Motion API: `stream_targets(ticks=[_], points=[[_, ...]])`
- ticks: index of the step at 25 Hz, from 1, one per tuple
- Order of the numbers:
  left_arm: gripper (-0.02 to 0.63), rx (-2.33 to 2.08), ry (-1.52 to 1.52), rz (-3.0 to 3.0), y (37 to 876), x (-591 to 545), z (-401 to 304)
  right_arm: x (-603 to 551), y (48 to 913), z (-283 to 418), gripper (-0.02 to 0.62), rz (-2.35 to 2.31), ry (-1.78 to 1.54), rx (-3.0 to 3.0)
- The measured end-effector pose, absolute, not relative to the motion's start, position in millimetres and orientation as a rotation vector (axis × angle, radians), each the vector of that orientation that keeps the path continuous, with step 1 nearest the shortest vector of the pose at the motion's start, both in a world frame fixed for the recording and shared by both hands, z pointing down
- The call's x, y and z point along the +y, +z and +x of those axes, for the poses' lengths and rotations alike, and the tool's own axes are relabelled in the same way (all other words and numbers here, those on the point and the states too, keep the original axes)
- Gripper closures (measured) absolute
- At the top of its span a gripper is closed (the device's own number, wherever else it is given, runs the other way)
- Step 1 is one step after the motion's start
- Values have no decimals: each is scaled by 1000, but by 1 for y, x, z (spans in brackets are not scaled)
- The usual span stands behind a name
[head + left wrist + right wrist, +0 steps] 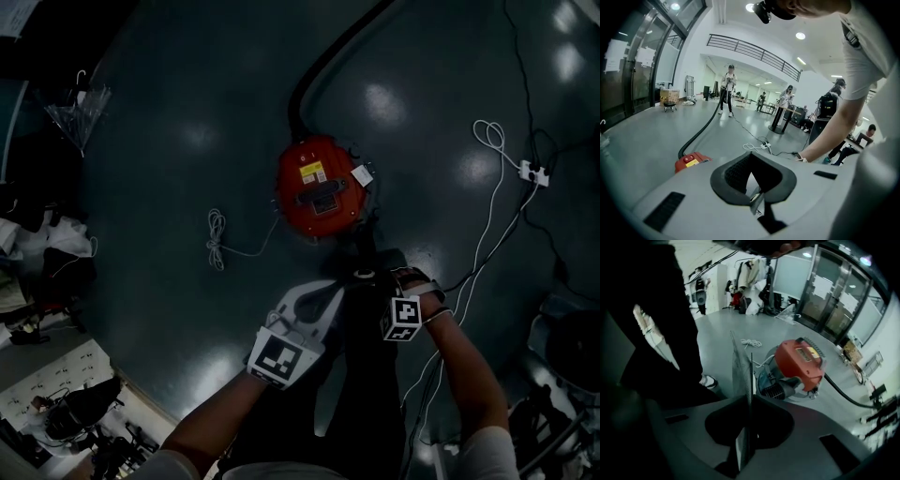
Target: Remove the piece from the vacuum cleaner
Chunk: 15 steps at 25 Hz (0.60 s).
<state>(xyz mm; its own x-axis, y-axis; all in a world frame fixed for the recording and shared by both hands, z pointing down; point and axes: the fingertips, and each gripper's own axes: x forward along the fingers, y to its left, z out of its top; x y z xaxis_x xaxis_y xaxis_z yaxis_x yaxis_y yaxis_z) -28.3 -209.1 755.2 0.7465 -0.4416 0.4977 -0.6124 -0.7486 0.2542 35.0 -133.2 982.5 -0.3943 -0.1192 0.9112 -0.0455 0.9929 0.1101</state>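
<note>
- Head view: the red vacuum cleaner (319,187) sits on the dark floor (169,141). Its black hose (323,66) runs off toward the far side, and a loose white cable (217,239) lies near its left. Both tools hang just this side of it, the left gripper (336,291) beside the right gripper (398,295). It's too dim here to pick out the piece.
- Left gripper view: its jaws are closed together, with nothing I can see between them. The vacuum shows low at the left, well apart from this tool. Behind it is a bright hall with people standing far off, which the head view never shows.
- Right gripper view: only here is the piece (740,376) plain. It is a thin grey sheet, edge-on and upright, clenched between the jaws and clear of the vacuum beyond it.
- I'd say the removal itself is done and the carry-away is in hand. A thin sheet held by one edge could swivel, so the next move calls for a steady pinch and a spot to set it down away from the machine.
</note>
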Motion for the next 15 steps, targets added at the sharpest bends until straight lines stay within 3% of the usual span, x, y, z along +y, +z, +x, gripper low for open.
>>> stream_targets(ticks=[6,15], points=[[600,-819,555,2558,655,-178,-67,-126,840,27,558,392,186,-2018],[600,-740,475,2650,507,-107,-98,-84,655,-2,558,616,219,-2016]])
